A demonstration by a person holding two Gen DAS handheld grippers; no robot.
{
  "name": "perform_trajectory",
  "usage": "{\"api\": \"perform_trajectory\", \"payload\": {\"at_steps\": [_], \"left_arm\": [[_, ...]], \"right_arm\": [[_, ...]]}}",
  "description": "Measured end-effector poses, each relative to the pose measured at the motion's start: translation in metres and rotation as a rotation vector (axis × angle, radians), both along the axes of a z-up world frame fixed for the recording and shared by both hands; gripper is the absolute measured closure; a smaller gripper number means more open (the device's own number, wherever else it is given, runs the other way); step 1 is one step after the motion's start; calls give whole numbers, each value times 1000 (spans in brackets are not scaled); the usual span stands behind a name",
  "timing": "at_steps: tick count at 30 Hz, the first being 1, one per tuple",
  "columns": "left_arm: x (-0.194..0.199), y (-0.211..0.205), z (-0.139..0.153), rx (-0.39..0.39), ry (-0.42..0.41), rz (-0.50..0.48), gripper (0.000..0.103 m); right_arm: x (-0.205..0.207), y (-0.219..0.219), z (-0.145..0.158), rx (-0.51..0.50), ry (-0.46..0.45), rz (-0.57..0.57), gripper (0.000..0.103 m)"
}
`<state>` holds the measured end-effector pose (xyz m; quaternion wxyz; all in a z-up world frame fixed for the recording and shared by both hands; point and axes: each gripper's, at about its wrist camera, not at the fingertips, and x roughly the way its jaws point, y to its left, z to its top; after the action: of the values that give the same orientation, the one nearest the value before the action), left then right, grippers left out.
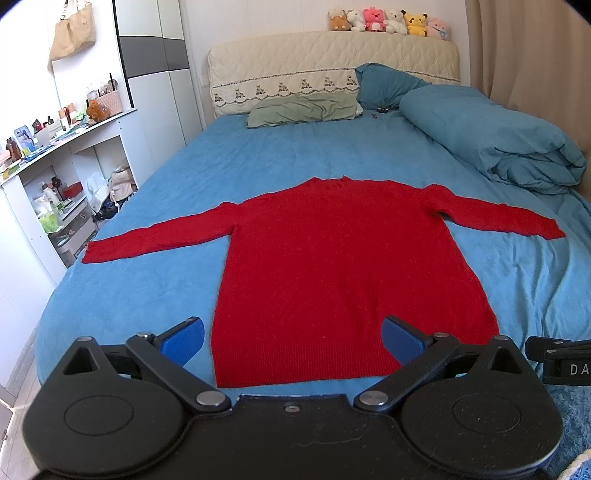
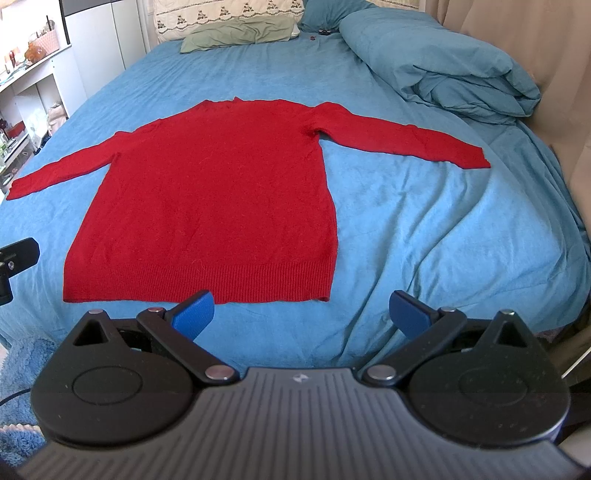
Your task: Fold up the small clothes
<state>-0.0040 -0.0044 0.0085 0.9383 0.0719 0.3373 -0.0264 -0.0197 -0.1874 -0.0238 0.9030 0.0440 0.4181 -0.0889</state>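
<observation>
1. Left wrist view: one red sweater (image 1: 332, 258) spread flat, front down or up not told apart, on the blue bed sheet (image 1: 147, 295), body toward the camera and collar toward the headboard (image 1: 332, 55). Two sleeves stretched out sideways, left sleeve (image 1: 155, 240) and right sleeve (image 1: 509, 221), both lying flat. Left gripper (image 1: 291, 334) hanging over the near hem with jaws spread wide, nothing between the blue pads (image 1: 184, 338), one pad outside the hem's left corner and the other over the cloth. Not clear whether either pad touches the knit. Beyond: one green pillow (image 1: 306, 110), one rolled blue duvet (image 1: 498, 136), six plush toys (image 1: 389, 20) in a row atop the headboard, one white shelf unit (image 1: 74, 177) crowded with small items at the left.

2. Right wrist view: same single sweater (image 2: 207, 206), here left of centre. Right gripper (image 2: 301, 314) also released, jaws wide, poised just short of the hem (image 2: 199, 284) near its right corner, holding nothing. Edge of the other tool visible at far left.

3. Step in hand, judged: the very start, nothing folded yet. Next move likely calls for closing on a sleeve cuff or hem corner, pinching only the knit and not the sheet beneath, then carrying it across the body.
</observation>
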Motion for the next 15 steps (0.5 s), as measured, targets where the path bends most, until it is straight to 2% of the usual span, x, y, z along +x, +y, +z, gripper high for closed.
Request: {"api": "perform_trajectory", "payload": {"at_steps": [15], "left_arm": [[0, 0, 0, 0, 0, 1, 0]], "right_arm": [[-1, 0, 0, 2, 0, 0, 0]]}}
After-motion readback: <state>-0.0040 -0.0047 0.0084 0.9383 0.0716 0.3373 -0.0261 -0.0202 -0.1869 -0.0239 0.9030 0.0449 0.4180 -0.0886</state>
